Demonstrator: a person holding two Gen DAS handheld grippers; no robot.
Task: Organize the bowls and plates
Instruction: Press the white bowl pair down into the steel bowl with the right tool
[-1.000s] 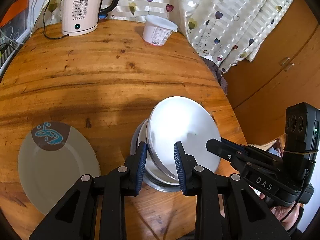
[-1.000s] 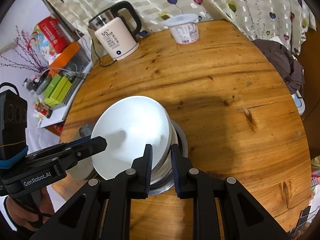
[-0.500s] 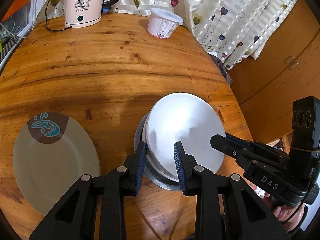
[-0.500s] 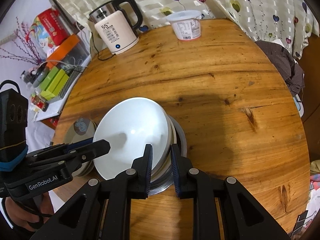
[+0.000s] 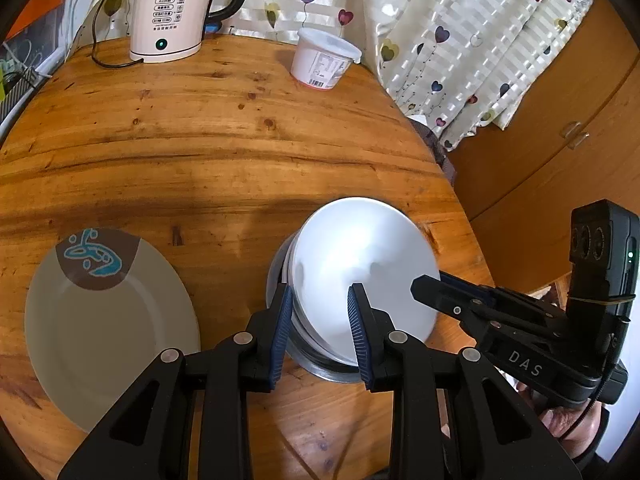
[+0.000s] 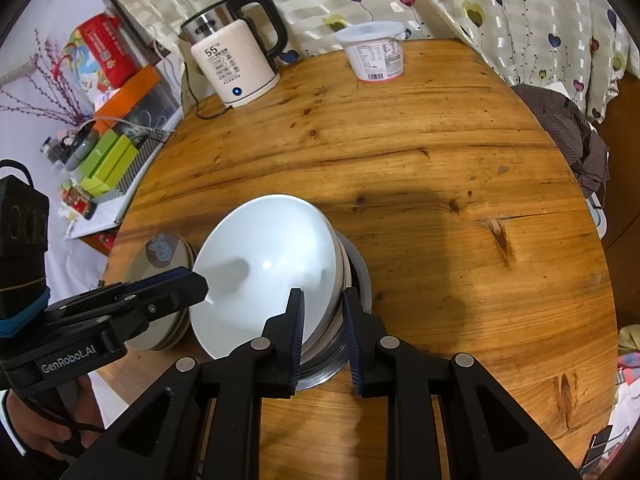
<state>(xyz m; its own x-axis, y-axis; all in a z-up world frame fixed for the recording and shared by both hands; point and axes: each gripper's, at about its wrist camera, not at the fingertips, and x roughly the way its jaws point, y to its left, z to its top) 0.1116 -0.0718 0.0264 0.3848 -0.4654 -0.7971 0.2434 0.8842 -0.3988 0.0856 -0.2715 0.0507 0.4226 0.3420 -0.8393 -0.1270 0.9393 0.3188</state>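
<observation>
A stack of white bowls [image 5: 360, 272] sits in a steel bowl [image 5: 332, 372] near the table's front edge; the stack also shows in the right wrist view [image 6: 268, 268]. My left gripper [image 5: 318, 320] straddles the stack's near left rim, jaws apart. My right gripper [image 6: 322, 320] straddles the right rim of the white bowls, fingers close on either side; real contact is unclear. A beige plate with a blue fish mark [image 5: 108, 324] lies left of the bowls, seen as a small pile in the right wrist view [image 6: 160, 280].
A white electric kettle [image 5: 168, 12] with its cord and a white lidded tub [image 5: 324, 60] stand at the table's far edge. A curtain hangs behind. A wooden cabinet [image 5: 560, 120] is to the right. Boxes and clutter [image 6: 108, 152] lie off the table's left side.
Both grippers have stayed at the bowl stack. The cameras have shifted slightly, bringing the kettle and tub a little closer. The jaws' spacing looks the same.
</observation>
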